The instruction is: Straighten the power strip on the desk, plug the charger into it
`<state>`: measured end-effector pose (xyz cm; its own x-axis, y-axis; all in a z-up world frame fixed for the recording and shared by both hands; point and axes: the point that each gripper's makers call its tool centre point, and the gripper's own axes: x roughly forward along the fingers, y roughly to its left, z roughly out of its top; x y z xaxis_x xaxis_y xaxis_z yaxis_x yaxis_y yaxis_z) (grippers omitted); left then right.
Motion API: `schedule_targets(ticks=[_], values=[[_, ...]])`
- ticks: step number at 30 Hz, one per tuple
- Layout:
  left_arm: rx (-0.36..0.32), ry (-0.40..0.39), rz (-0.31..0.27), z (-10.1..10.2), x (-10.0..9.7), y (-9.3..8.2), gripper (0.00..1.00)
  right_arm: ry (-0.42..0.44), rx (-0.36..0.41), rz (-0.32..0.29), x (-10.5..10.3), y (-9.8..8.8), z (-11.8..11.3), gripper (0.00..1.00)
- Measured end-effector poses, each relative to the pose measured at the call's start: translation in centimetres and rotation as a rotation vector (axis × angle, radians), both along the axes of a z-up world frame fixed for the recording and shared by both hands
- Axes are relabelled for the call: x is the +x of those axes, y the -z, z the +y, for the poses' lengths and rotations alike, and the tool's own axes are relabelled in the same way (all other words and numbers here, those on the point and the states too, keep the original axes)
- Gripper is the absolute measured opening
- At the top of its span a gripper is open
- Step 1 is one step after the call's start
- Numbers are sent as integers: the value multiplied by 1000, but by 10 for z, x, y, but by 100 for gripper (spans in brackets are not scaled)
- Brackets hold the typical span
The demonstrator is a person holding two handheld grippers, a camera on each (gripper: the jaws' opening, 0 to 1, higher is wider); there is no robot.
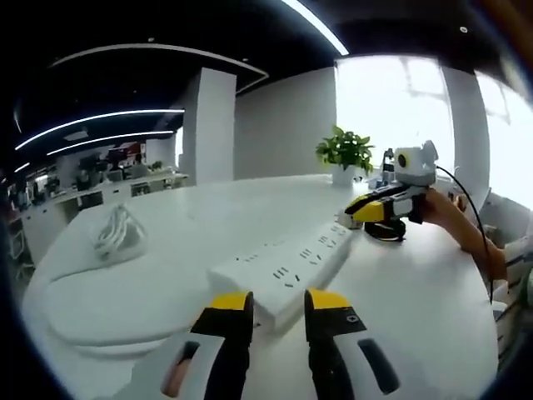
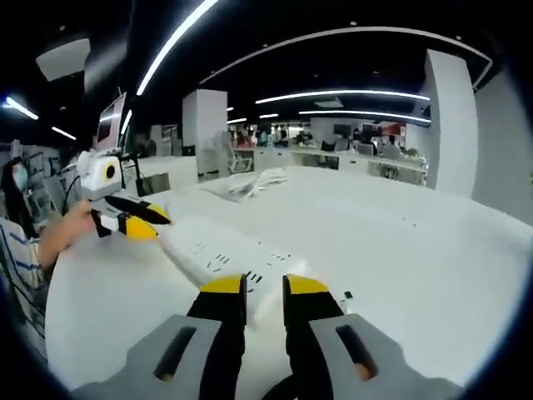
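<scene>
A long white power strip (image 1: pixel 287 265) lies slanted on the white desk (image 1: pixel 166 308), running from my left gripper (image 1: pixel 279 304) toward the far right. My left gripper stands open, its yellow tips just short of the strip's near end. At the far end is my right gripper (image 1: pixel 360 212), held by a hand, with a dark object (image 1: pixel 387 232) under it. In the right gripper view the strip (image 2: pixel 216 248) runs away to the left, and its near corner reaches the gap of my open right gripper (image 2: pixel 265 292). My left gripper (image 2: pixel 140 222) sits at the other end.
A coiled white cable (image 1: pixel 117 233) rests on the desk at the left; it looks like the cable pile (image 2: pixel 250 183) in the right gripper view. A potted plant (image 1: pixel 346 154) stands at the back. A small dark item (image 2: pixel 346 296) lies right of my right jaw. Office desks stand behind.
</scene>
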<state>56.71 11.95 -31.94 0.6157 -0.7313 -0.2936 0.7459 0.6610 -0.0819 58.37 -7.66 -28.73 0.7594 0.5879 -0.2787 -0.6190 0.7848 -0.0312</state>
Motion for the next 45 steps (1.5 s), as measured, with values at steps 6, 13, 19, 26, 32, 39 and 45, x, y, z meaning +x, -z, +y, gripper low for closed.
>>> schedule_targets(ticks=[6,13,19,26,32,39,45], values=[[-28,-4,-16,1,0,-7,24,57,47,-37,-4,-20,-26,17],[-43,3,-37,-1,0,-15,24,165,-24,-41,-20,-20,-69,17],[-46,13,-46,-3,-2,-18,24,263,-41,10,-36,-2,-107,18],[-47,27,-47,-6,-5,-19,25,338,-69,112,-45,27,-129,20],[-47,31,-54,-7,-8,-21,25,357,-112,157,-50,41,-130,20],[-58,43,-87,-12,-14,-29,24,376,-129,172,-52,44,-132,19],[-24,58,-102,-17,-13,-24,24,391,-126,169,-51,45,-131,18]])
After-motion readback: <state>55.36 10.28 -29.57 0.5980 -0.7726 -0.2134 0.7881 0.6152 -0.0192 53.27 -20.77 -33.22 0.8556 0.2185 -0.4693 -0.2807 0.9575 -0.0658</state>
